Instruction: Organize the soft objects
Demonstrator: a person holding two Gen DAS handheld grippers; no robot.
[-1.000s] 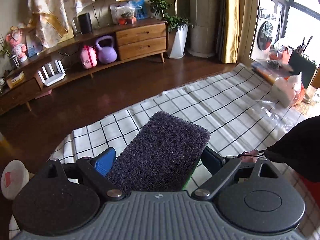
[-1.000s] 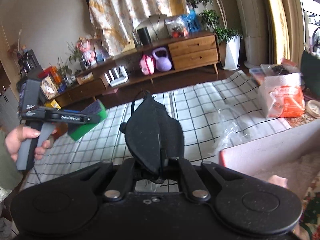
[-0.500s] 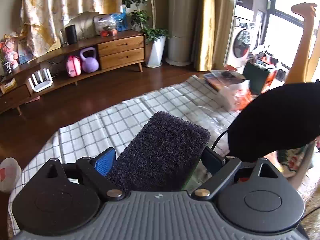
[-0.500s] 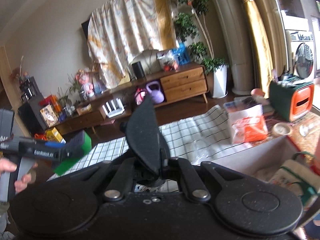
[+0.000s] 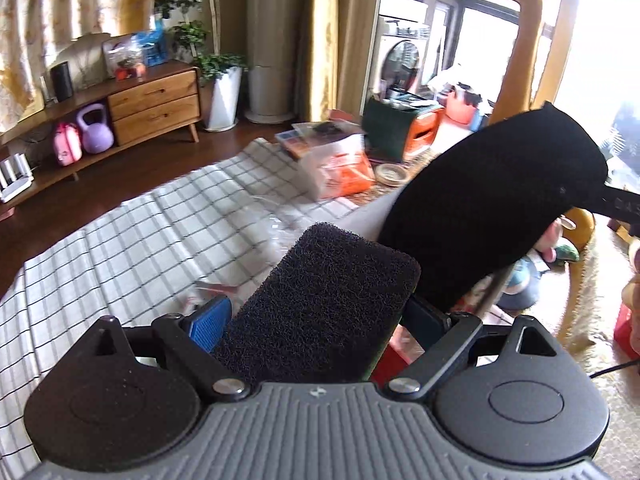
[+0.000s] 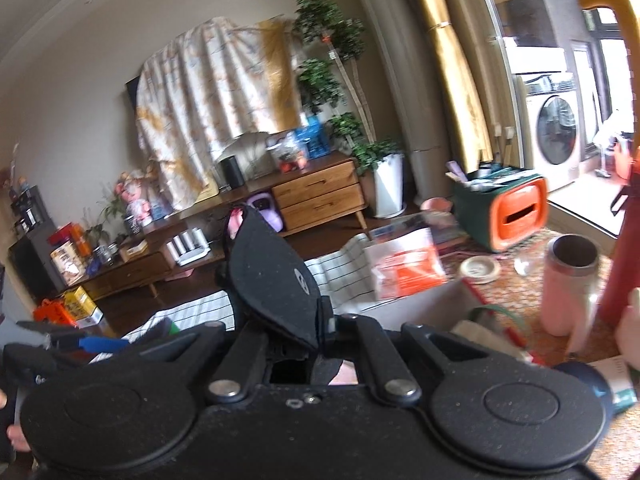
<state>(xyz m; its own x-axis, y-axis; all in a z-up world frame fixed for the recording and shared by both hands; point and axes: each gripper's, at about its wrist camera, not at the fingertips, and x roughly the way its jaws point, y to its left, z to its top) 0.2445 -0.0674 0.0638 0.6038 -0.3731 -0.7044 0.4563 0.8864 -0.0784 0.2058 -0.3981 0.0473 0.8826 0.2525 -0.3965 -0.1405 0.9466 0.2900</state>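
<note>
The left gripper (image 5: 320,320) squeezes a sponge (image 5: 320,304) by its long sides, up above the checked cloth (image 5: 120,248). The sponge is light, squashy and scratchy on top. The right gripper (image 6: 316,336) pinches a thin, floppy black eye mask (image 6: 272,276) by its edge; it looks smooth and may slip.

A home living room is shown. A wooden sideboard (image 6: 316,196), potted plant (image 6: 384,168), curtains (image 5: 320,32) and washing machine (image 6: 554,136) are seen.
</note>
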